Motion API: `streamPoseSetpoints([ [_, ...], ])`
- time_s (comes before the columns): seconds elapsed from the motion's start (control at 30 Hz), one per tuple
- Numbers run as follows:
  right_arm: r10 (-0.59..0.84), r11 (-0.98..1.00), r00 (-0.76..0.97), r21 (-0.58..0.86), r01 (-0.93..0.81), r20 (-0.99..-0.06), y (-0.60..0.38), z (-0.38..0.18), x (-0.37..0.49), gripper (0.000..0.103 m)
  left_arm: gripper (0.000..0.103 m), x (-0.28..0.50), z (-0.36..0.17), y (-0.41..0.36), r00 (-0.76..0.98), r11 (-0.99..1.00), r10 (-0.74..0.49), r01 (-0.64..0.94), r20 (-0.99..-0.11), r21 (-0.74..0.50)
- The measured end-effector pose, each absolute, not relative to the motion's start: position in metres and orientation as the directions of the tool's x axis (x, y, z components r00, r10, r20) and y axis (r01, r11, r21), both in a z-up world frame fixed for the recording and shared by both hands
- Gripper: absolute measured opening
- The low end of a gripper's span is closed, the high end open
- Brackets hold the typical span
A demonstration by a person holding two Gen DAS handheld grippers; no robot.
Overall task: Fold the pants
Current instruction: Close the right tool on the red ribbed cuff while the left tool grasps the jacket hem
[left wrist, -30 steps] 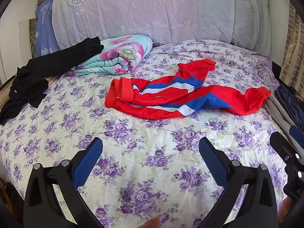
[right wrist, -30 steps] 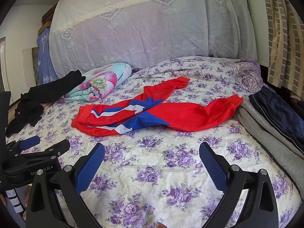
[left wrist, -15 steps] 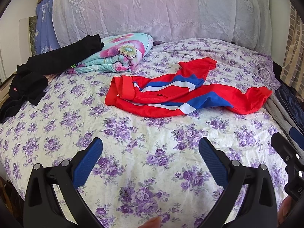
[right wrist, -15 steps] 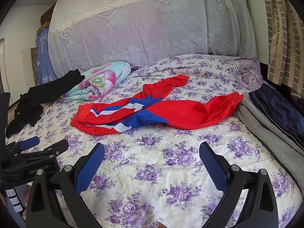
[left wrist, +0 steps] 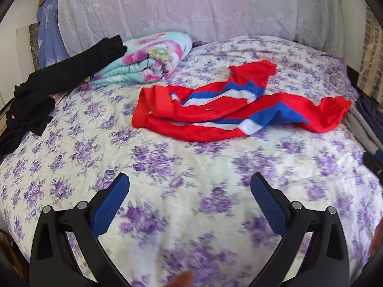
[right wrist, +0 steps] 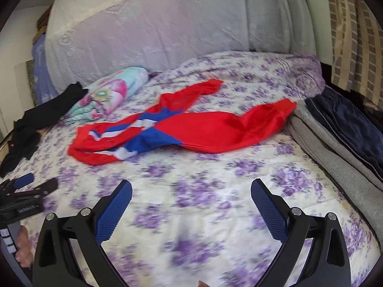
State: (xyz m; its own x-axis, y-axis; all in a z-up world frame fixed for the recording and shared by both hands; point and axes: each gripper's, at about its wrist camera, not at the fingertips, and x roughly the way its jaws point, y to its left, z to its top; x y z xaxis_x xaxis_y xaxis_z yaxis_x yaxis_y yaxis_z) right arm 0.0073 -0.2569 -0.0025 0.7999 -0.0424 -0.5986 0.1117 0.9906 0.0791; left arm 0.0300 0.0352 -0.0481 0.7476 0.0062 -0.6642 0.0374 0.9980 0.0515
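Red pants (left wrist: 215, 117) with blue and white stripes lie crumpled across the middle of the bed, legs spread toward the right; in the right wrist view the pants (right wrist: 203, 129) show the same way. My left gripper (left wrist: 189, 189) hovers open over the flowered bedspread, well short of the waistband. My right gripper (right wrist: 191, 193) is open too, above the bedspread in front of the pants. Neither holds anything. The left gripper's tips (right wrist: 31, 186) appear at the left edge of the right wrist view.
A folded floral blanket (left wrist: 148, 62) and black clothes (left wrist: 55, 83) lie at the back left. Grey and dark blue folded garments (right wrist: 344, 138) sit along the right edge of the bed. A white lace cover (left wrist: 191, 9) hangs behind. The flowered bedspread (left wrist: 167, 167) lies in front.
Both grippers have moved forward over the bed toward the pants, which now look nearer. The near bedspread is motion-blurred. The pants have not moved.
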Motion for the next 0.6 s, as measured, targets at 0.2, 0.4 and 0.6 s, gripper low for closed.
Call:
streamPoseSetpoints([
  [0.2, -0.129, 0.96, 0.745, 0.106, 0.259, -0.655, -0.336, -0.017, 0.04, 0.1, 0.099, 0.082, -0.059, 0.069, 0.675, 0.998, 0.069, -0.044, -0.734, 0.053],
  [0.4, -0.021, 0.873, 0.749, 0.353, 0.336, -0.662, -0.423, -0.02, 0.089, 0.1, 0.099, 0.123, -0.058, 0.087, 0.652, 0.995, 0.026, -0.091, -0.758, -0.045],
  [0.6, 0.034, 0.816, 0.723, 0.437, 0.378, -0.69, -0.452, -0.041, 0.161, 0.1, 0.099, 0.145, -0.066, 0.091, 0.632, 0.993, -0.017, -0.082, -0.775, -0.089],
])
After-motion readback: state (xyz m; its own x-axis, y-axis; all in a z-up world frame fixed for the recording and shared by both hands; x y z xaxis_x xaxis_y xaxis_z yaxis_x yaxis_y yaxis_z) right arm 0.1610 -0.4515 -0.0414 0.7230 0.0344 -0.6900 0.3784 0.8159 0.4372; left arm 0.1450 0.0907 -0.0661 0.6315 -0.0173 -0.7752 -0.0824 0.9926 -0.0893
